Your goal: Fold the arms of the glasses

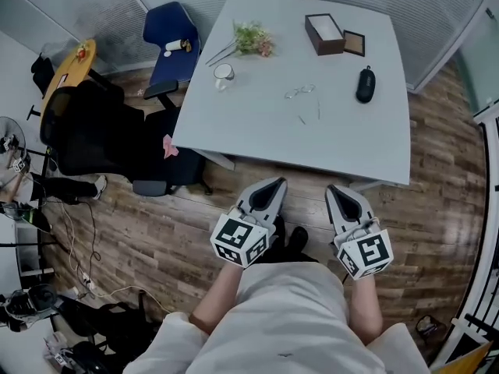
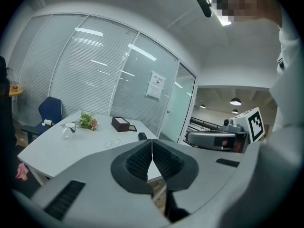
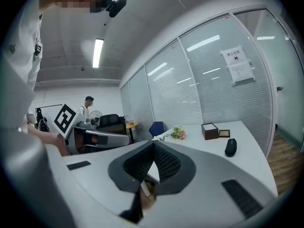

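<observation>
Thin wire-framed glasses (image 1: 299, 91) lie on the pale grey table (image 1: 257, 139), near its middle, with their arms spread. They appear small and far off in the left gripper view as glasses (image 2: 113, 143). Both grippers hang in front of the person's body, short of the table's near edge and well away from the glasses. My left gripper (image 1: 274, 183) is shut with nothing in it, its pads (image 2: 142, 160) meeting at the tip. My right gripper (image 1: 332, 189) is shut and empty too. The right gripper view does not show the glasses.
On the table stand a black case (image 1: 365, 84), a brown box (image 1: 324, 33), a small frame (image 1: 354, 43), flowers (image 1: 251, 39) and a cup (image 1: 224, 74). A blue chair (image 1: 171, 37) and a black chair (image 1: 93, 131) stand at the left. A person is far back by a fan.
</observation>
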`<state>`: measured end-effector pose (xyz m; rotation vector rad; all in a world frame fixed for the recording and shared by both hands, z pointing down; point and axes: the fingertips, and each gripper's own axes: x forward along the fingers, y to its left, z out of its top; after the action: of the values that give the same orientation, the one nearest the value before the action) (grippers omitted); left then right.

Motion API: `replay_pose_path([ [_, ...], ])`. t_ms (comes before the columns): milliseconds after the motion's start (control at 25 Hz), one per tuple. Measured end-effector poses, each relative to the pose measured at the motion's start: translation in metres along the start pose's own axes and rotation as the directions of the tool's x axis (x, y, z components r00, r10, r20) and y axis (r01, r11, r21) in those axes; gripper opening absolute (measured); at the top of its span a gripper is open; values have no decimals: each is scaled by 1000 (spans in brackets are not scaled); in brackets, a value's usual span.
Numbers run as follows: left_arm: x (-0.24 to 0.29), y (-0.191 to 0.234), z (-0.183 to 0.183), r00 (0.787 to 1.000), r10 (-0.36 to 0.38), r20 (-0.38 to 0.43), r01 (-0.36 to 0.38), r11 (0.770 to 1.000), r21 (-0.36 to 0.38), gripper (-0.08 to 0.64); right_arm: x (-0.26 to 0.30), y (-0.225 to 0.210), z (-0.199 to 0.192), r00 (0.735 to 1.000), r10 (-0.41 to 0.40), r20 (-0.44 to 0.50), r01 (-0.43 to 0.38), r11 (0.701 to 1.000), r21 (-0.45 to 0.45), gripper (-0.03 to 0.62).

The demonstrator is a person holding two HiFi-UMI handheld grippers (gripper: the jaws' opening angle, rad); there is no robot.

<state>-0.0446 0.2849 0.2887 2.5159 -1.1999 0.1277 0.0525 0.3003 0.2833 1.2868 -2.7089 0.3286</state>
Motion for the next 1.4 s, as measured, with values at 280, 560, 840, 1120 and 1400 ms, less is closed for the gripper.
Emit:
replay_pose_path([
  [280,6,15,4,1000,-20,8,20,1000,1,20,16,-4,-1,1000,-17,-17,17,1000,15,22],
  [560,24,42,15,1000,-28,2,28,1000,6,20,47,-19,2,999,-12,-40,14,999,37,62],
  [840,42,82,28,999,-34,-5,35,999,30,69,93,-22,11,998,26,-59,-24,999,44,109],
  [1120,62,124,41,998,-60,14,59,998,18,84,130,-31,19,996,24,-87,-20,998,53,138],
  [1400,82,143,55,992,-127,20,126,991,46,87,155,-42,26,994,-29,-106,37,997,68,141],
])
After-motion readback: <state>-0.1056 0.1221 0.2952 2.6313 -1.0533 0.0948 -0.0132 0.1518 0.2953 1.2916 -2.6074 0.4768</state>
